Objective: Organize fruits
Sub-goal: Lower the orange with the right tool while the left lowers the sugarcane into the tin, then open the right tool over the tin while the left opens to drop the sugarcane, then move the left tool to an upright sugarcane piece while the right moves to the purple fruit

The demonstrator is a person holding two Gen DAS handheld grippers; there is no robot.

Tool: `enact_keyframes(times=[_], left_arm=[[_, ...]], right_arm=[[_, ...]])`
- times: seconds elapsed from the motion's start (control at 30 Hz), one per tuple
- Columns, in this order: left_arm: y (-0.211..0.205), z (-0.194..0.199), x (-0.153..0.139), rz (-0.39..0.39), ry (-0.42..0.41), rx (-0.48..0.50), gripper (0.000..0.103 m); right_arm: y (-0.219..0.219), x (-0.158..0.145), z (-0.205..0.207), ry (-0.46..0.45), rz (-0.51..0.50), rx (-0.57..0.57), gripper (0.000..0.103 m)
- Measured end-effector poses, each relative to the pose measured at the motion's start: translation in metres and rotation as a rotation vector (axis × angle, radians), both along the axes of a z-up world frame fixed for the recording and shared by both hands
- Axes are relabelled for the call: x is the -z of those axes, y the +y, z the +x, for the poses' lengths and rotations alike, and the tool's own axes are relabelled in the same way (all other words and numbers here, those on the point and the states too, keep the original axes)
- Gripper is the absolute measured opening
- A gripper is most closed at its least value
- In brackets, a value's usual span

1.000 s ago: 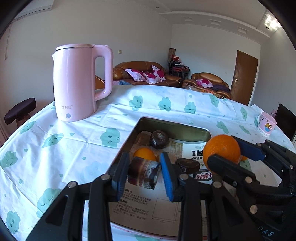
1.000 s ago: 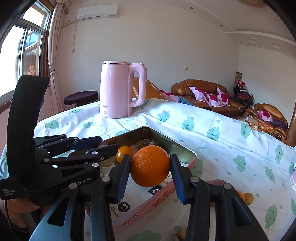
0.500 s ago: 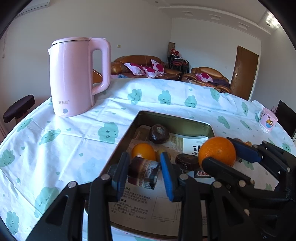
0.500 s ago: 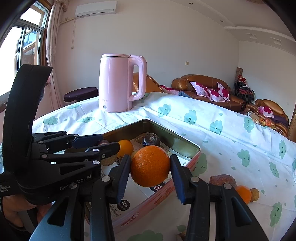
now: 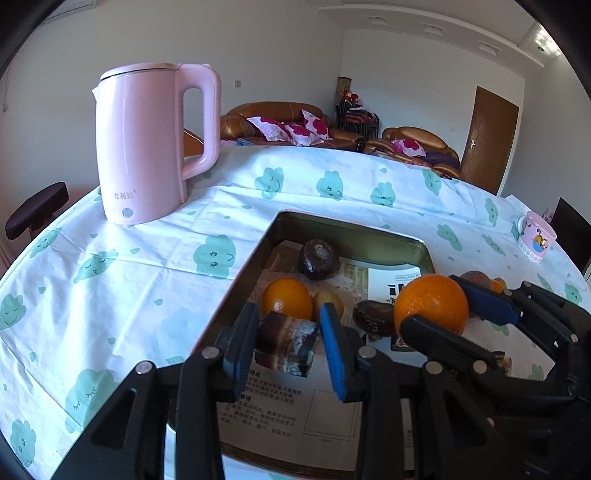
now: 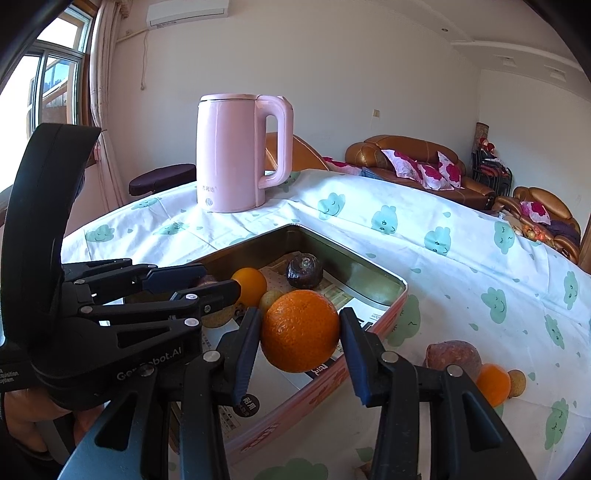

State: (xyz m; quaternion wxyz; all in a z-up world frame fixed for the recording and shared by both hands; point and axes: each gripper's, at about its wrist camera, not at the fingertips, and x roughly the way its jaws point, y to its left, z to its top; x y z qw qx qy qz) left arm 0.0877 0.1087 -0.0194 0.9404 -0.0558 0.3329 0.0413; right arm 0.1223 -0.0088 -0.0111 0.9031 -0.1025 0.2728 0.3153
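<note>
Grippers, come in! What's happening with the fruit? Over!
Left gripper shut on a dark striped chunk. Right gripper shut on an orange. Both over the tin. Nothing in the way.

A home living room: brown leather sofas [image 5: 284, 122] with floral cushions [image 6: 424, 168], a wooden door [image 5: 491, 142], a wall air conditioner [image 6: 186, 13], a curtained window [image 6: 55, 81], and a pink kettle [image 5: 147, 142] on the cloud-print-covered bench [image 5: 110, 258].

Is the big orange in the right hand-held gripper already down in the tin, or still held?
Still held: the big orange sits clamped in the right hand-held gripper, above the tin.
</note>
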Motion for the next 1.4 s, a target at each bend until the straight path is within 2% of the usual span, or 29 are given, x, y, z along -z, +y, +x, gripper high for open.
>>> enact_keyframes(times=[0.4,0.57,0.63,0.7,0.87,1.0,1.07,1.2,1.4], left_arm=[[0.001,0.000,0.000,0.009,-0.002,-0.008,0.036],[0.000,-0.001,0.000,0.009,-0.005,-0.009,0.038],[0.000,-0.002,0.000,0.014,-0.007,-0.009,0.040],[0.000,-0.002,-0.001,0.014,-0.010,-0.017,0.050],[0.003,-0.007,-0.004,0.011,-0.038,-0.029,0.057],[0.002,-0.015,-0.009,0.022,-0.086,-0.043,0.071],[-0.001,-0.020,-0.012,0.036,-0.114,-0.049,0.072],[-0.011,-0.022,-0.013,0.010,-0.126,-0.024,0.072],[-0.042,-0.026,-0.018,0.019,-0.135,0.047,0.072]], right_arm=[[-0.001,0.001,0.001,0.002,-0.004,0.006,0.046],[-0.001,0.002,0.002,-0.008,-0.006,0.023,0.049],[-0.003,0.001,0.003,-0.008,0.002,0.029,0.052],[-0.005,0.000,0.002,-0.012,0.011,0.035,0.053],[-0.009,-0.003,-0.002,-0.034,0.028,0.054,0.058],[-0.014,-0.005,-0.005,-0.051,0.052,0.063,0.064],[-0.020,-0.007,-0.008,-0.051,0.069,0.061,0.068],[-0.037,-0.009,-0.017,-0.074,0.046,0.085,0.068],[-0.097,-0.010,-0.025,-0.089,0.016,0.189,0.068]])
